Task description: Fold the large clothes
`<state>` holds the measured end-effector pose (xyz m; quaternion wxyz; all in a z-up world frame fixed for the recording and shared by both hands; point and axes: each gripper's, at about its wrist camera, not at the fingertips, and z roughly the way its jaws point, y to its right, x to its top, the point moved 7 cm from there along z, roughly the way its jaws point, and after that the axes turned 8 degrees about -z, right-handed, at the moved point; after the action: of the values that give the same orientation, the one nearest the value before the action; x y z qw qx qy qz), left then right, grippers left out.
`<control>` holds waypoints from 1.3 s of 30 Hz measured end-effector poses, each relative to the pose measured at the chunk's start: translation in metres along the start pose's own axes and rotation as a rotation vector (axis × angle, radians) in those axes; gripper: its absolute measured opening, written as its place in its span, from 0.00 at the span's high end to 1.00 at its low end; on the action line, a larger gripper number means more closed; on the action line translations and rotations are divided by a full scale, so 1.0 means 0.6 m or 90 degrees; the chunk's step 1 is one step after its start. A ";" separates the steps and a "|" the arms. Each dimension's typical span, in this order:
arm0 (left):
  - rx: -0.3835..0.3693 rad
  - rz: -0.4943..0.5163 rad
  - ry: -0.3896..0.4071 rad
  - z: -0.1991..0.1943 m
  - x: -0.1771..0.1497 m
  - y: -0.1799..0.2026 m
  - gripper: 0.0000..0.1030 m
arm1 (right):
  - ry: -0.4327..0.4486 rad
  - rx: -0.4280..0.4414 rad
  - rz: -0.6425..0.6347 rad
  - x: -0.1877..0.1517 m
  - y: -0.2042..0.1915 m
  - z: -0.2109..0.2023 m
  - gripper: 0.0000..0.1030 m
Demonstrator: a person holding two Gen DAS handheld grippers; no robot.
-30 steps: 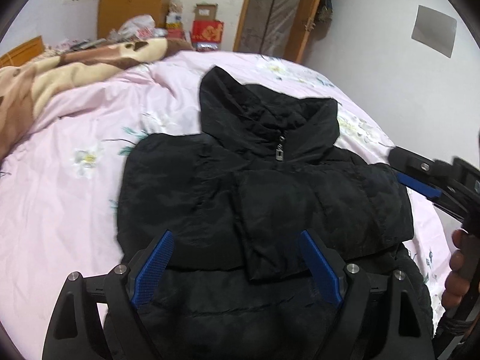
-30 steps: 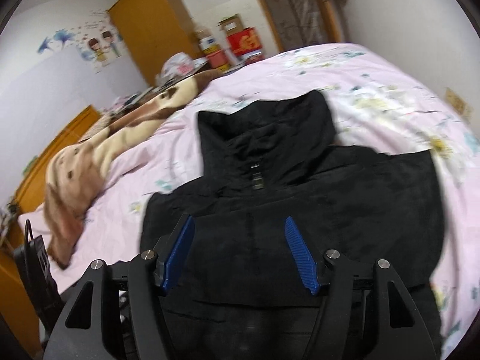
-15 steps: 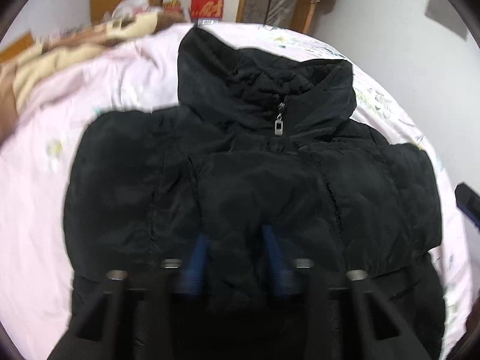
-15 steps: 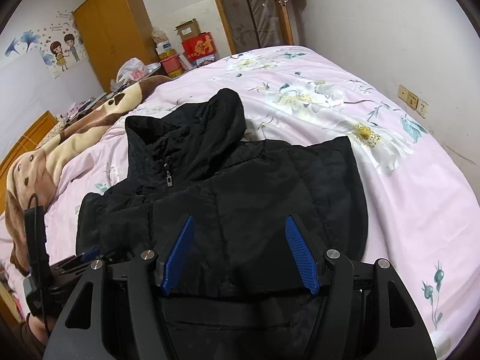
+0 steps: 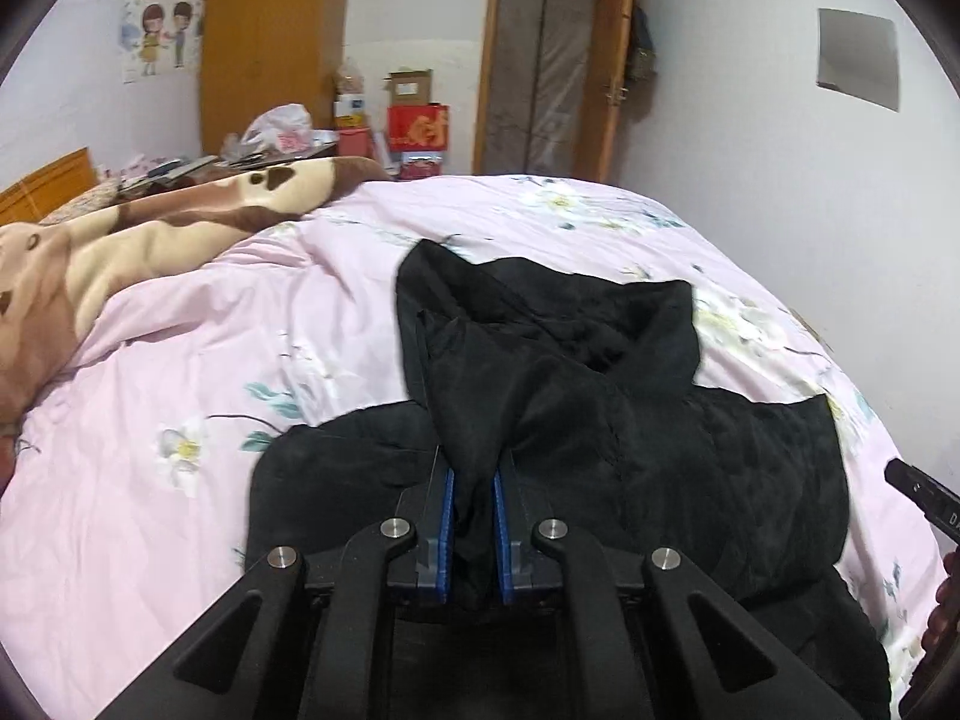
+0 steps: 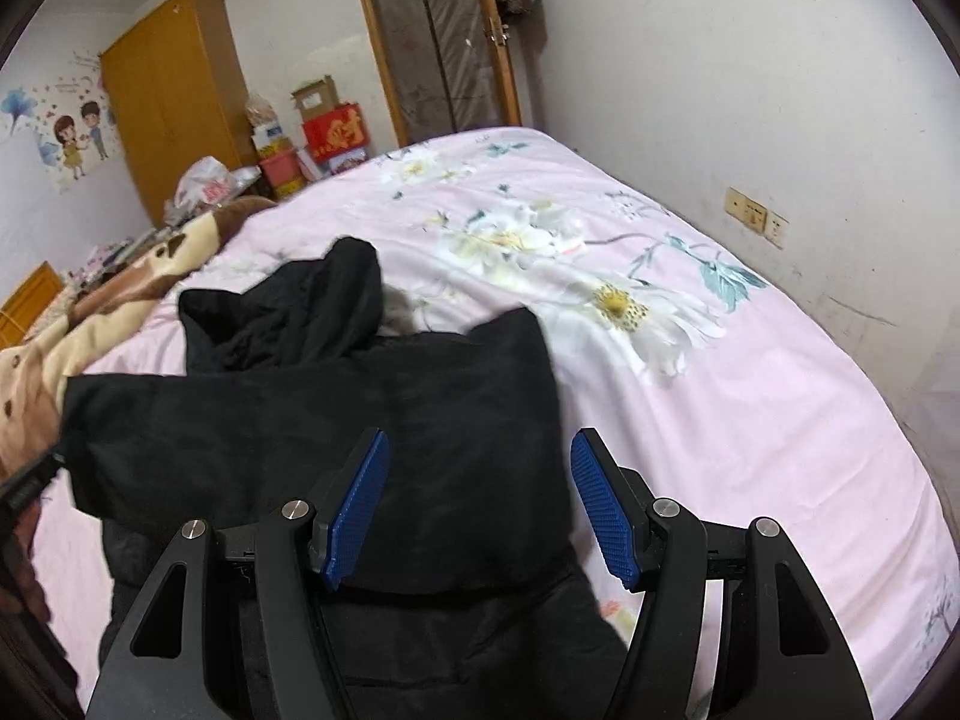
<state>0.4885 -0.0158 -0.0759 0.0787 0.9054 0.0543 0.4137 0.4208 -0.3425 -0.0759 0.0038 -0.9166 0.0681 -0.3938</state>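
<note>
A black padded jacket (image 5: pixel 690 438) with a hood lies on the pink flowered bedspread (image 5: pixel 198 372). My left gripper (image 5: pixel 473 480) is shut on a fold of the jacket's cloth, which rises as a ridge from between the blue pads toward the hood (image 5: pixel 540 300). In the right wrist view the same jacket (image 6: pixel 312 420) spreads out to the left. My right gripper (image 6: pixel 477 480) stands open over the jacket's right edge, nothing pressed between its blue pads (image 6: pixel 360 504). The right gripper's tip (image 5: pixel 924 495) shows at the left view's right edge.
A brown and cream blanket (image 5: pixel 120 240) is heaped along the bed's left side. Behind the bed stand an orange wardrobe (image 5: pixel 270 48), boxes (image 5: pixel 417 126) and a door (image 5: pixel 540 72). A white wall with sockets (image 6: pixel 756 216) runs along the bed's right side.
My left gripper has closed on a fold of the jacket and lifted it, pulling the cloth up into a ridge. My right gripper has swung to the jacket's right edge and stayed open.
</note>
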 end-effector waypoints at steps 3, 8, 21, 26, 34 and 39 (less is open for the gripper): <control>0.016 -0.032 -0.010 0.015 -0.004 -0.035 0.89 | -0.003 -0.004 -0.010 -0.002 -0.002 0.013 0.38; 0.060 -0.038 -0.045 0.048 -0.054 -0.074 0.89 | -0.017 0.002 -0.049 -0.003 -0.027 0.053 0.38; 0.120 0.006 -0.081 0.100 -0.108 -0.089 0.82 | -0.102 -0.015 -0.026 -0.014 -0.030 0.184 0.38; 0.123 0.021 -0.095 0.123 -0.125 -0.083 0.78 | -0.131 -0.043 -0.042 -0.029 -0.027 0.215 0.38; 0.124 0.032 -0.124 0.142 -0.133 -0.084 0.77 | -0.158 -0.052 -0.042 -0.041 -0.019 0.229 0.31; 0.107 -0.015 -0.120 0.110 -0.108 -0.105 0.50 | -0.074 -0.060 -0.018 -0.001 -0.013 0.158 0.31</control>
<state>0.4941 0.0291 -0.1786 0.0121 0.9430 0.0922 0.3195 0.4897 -0.3391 -0.1410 -0.0411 -0.9381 0.0737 -0.3360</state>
